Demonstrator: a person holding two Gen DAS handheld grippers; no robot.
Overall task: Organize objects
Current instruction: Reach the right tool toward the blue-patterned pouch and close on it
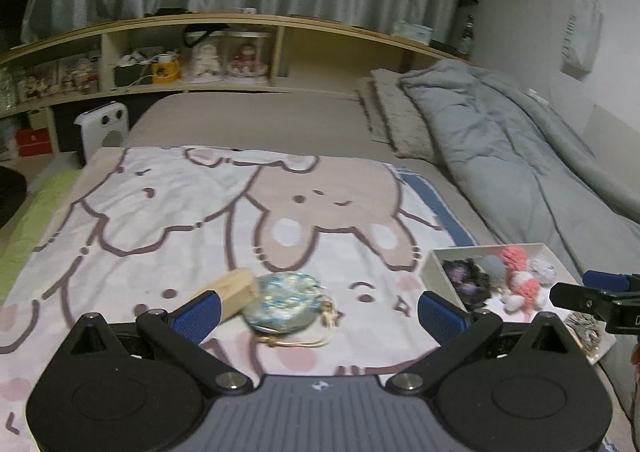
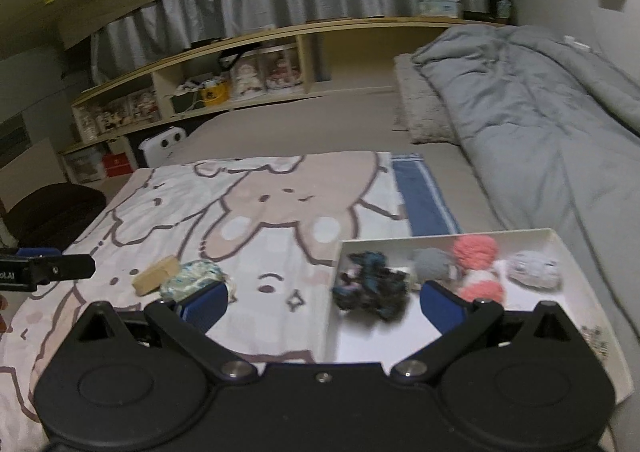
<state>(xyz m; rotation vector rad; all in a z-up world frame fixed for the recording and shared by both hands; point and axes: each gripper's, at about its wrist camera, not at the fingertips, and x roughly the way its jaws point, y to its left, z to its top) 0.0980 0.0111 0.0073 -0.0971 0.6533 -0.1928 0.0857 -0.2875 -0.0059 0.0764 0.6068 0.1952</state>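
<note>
Pouch [image 1: 280, 302]: on blanket [image 1: 200, 212] on bed, touching wooden block [image 1: 232, 290], just ahead of and between left gripper [image 1: 320, 314] jaws; jaws released, spread wide, level. Right gripper [image 2: 324, 308]: jaws released, empty, over near edge of white tray [image 2: 568, 248] holding dark scrunchie [image 2: 370, 286] and knitted toys.

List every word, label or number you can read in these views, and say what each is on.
None reads with certainty.
Left gripper body: white letters cut off at the frame edge, partial only.
Hanging bag on the wall: faint vertical lettering, too blurred.
Yellow box and red box on the shelves: markings too small.
</note>
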